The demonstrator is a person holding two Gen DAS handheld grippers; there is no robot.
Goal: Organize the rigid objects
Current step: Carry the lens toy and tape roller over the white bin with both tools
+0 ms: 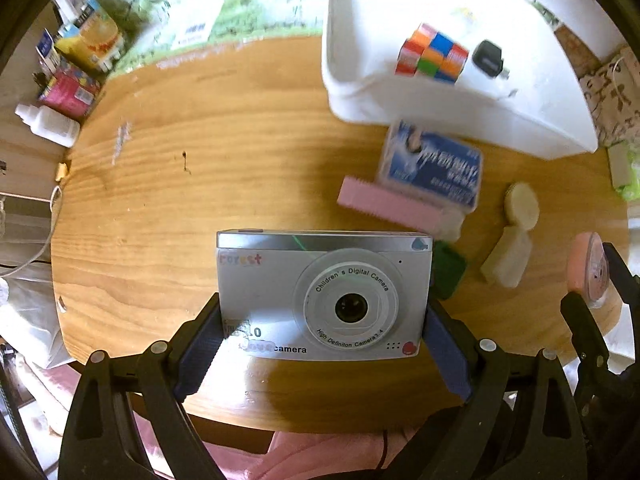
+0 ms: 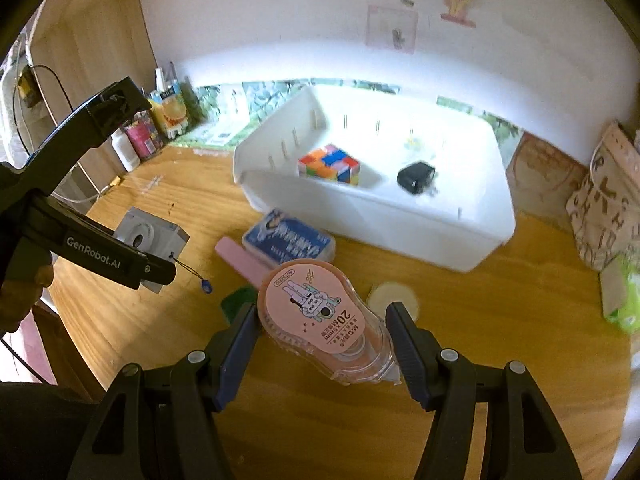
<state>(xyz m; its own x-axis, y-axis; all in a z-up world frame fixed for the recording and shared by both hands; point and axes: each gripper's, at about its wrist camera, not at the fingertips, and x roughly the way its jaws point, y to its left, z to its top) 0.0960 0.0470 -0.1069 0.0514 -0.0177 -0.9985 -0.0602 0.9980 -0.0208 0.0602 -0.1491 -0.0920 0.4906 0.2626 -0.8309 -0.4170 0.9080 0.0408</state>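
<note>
Gripping a silver kids' digital camera [image 1: 324, 296], the left gripper [image 1: 324, 344] has its two blue pads pressed against the camera's short sides, bottom centre of the left wrist view, lens facing the viewer and the body held above the wooden table [image 1: 200, 160]. Over in the right wrist view the same camera [image 2: 150, 236] shows at mid left, sticking out of the black fingers there.

The right gripper [image 2: 324, 344] is clamped on a pink correction tape dispenser [image 2: 320, 316], low centre of its own frame; the clear shell sits squeezed between both pads, label side up. You can also spot that dispenser [image 1: 588, 272] at the right edge of the left view.

The white bin [image 2: 400, 224] takes up the upper middle to upper right in both views. Inside it are a colourful puzzle cube [image 2: 330, 164] and a black charger plug [image 2: 416, 178], a little apart from each other.

Just in front of the bin on the table: a blue pack [image 1: 432, 166] with a pink bar [image 1: 388, 202] touching its near edge, a green thing [image 1: 448, 270] half hidden behind the camera, and a whitish round piece [image 1: 522, 206] beside a pale block [image 1: 506, 258]. They're blurry, so I can't tell what they are.

Bottles and cartons [image 1: 80, 60] crowd the upper left corner.
</note>
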